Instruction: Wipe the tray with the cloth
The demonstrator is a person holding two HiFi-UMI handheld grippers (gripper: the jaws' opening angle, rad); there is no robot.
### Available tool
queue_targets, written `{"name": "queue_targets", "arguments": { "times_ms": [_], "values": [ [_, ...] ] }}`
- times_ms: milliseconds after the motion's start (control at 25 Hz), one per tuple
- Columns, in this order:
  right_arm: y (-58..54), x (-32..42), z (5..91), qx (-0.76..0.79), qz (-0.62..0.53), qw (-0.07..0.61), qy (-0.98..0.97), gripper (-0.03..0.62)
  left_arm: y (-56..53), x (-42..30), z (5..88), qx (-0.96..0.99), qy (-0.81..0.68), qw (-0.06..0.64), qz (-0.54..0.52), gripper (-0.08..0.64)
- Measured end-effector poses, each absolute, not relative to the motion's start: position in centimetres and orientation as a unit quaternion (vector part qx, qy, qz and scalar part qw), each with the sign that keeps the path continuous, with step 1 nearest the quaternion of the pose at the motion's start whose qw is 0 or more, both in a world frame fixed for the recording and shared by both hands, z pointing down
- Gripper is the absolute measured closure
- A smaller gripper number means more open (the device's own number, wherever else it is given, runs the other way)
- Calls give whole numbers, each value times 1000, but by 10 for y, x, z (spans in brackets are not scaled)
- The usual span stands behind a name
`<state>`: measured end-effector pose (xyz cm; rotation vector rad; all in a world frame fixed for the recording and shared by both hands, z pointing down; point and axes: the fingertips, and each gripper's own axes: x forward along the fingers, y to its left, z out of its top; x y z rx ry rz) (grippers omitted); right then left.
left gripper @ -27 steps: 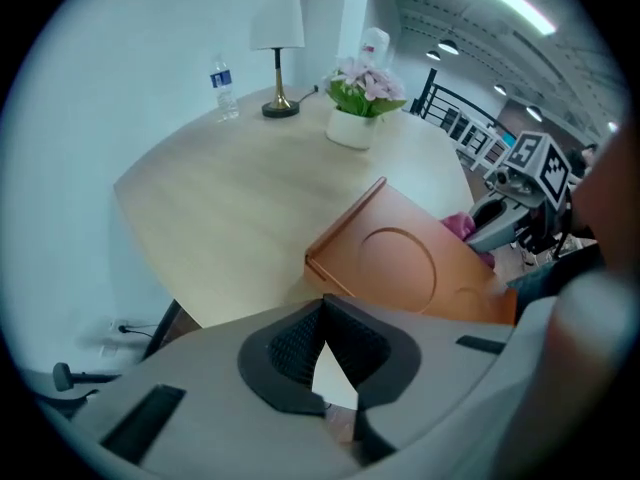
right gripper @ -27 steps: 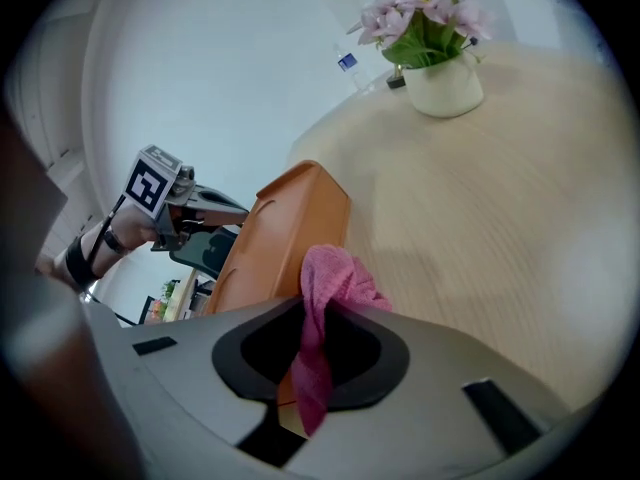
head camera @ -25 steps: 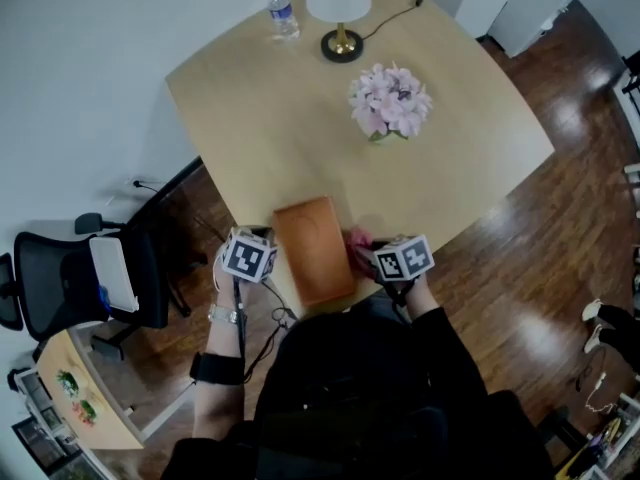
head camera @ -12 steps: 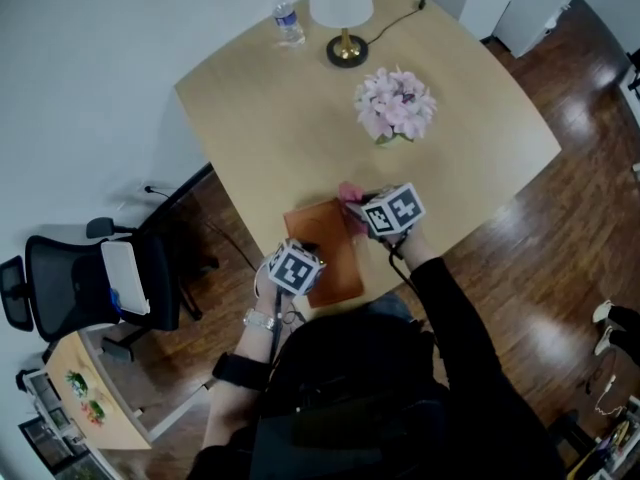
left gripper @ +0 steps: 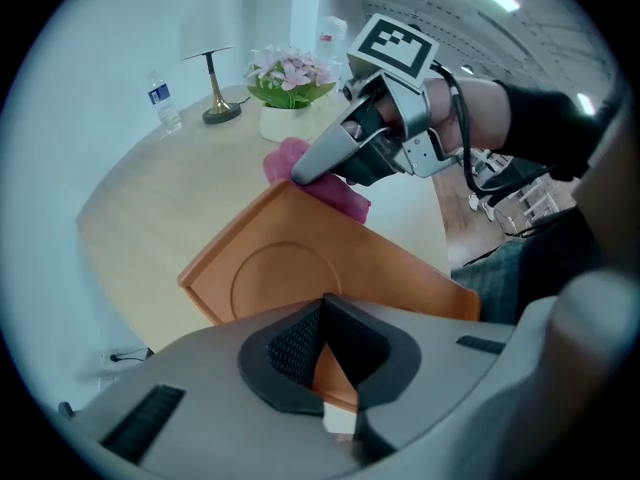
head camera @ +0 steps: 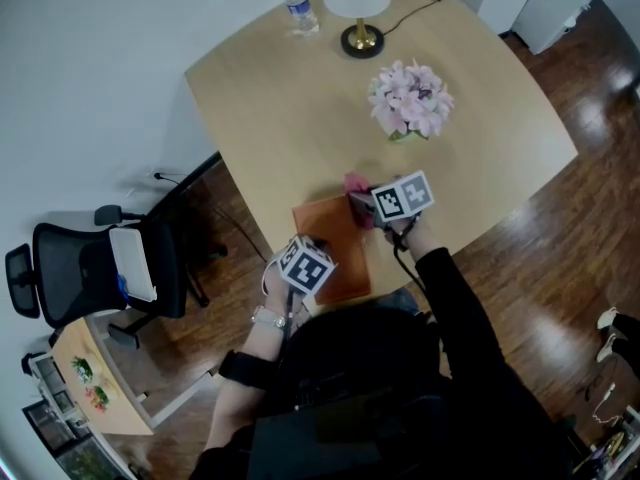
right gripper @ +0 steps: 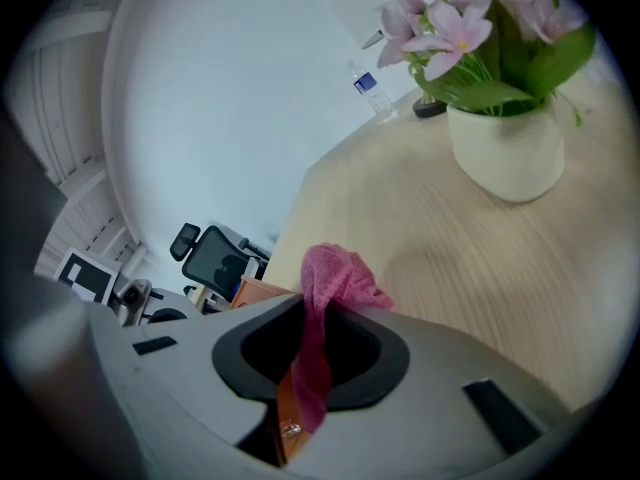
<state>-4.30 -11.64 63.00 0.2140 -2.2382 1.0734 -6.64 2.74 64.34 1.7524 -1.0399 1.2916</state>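
Observation:
An orange-brown tray [head camera: 335, 240] lies at the near edge of the light wooden table [head camera: 290, 98]. My left gripper [head camera: 310, 261] is shut on the tray's near rim; in the left gripper view the tray [left gripper: 290, 273] runs away from its jaws [left gripper: 325, 343]. My right gripper [head camera: 368, 205] is shut on a pink cloth [head camera: 355, 184] at the tray's far end. In the left gripper view the right gripper [left gripper: 325, 158] presses the cloth [left gripper: 335, 196] against the far rim. In the right gripper view the cloth [right gripper: 335, 278] hangs between the jaws of the right gripper [right gripper: 310, 353].
A white vase of pink flowers [head camera: 410, 98] stands beyond the tray, close to the right gripper. A lamp [head camera: 362, 28] and a water bottle [head camera: 300, 8] are at the far edge. An office chair [head camera: 80, 268] stands on the floor at the left.
My left gripper went from the tray's left side to its near rim. My right gripper carried the cloth from the tray's right side up to its far end.

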Motion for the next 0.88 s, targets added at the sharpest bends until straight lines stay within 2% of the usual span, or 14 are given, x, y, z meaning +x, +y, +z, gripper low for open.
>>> {"name": "queue_targets", "arguments": {
  "times_ms": [200,360,640,880],
  "values": [
    [-90,-31,629,62,420,328,-844,537,27,-66,642,686,-394,373,485,558],
    [-58,-10,630,59,430,332,-837,537,25,-65,641,693,-391,366,482,558],
    [-30,6,621,81,453,299,-836,537,24,-64,642,706,-380,356,480,558],
    [1,23,621,87,463,308,-826,537,24,-65,644,711,-377,339,487,558]
  ]
}}
